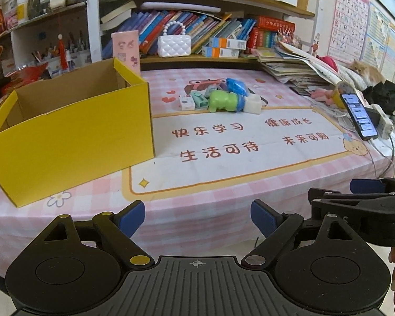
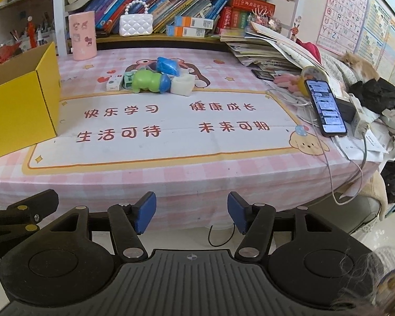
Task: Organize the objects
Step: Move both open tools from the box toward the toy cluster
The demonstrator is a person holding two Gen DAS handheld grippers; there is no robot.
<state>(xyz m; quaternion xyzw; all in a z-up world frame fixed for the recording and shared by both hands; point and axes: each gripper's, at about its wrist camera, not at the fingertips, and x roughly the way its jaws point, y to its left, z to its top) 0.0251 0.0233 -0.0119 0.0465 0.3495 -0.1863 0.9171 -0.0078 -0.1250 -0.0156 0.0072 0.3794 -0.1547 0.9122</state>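
- I am seeing the yellow box (image 1: 73, 131) standing open on the left of the table (image 1: 223, 210). Its near wall is tall, so a toy could be hitting the rim and falling outside if I am carrying it too low.
- The pile of toys (image 1: 221, 97) is lying in the middle, well apart from both my tongs. The pieces are touching each other, so I think closing on the green toy (image 2: 147, 80) could be pushing its neighbours away.
- On the right, the phone (image 2: 326, 108) and its cable are lying near the edge; a wide swing could be catching them.
- My left tongs (image 1: 197, 220) are standing wide open, holding nothing.
- My right tongs (image 2: 191, 214) are open less wide, also empty and touching nothing.
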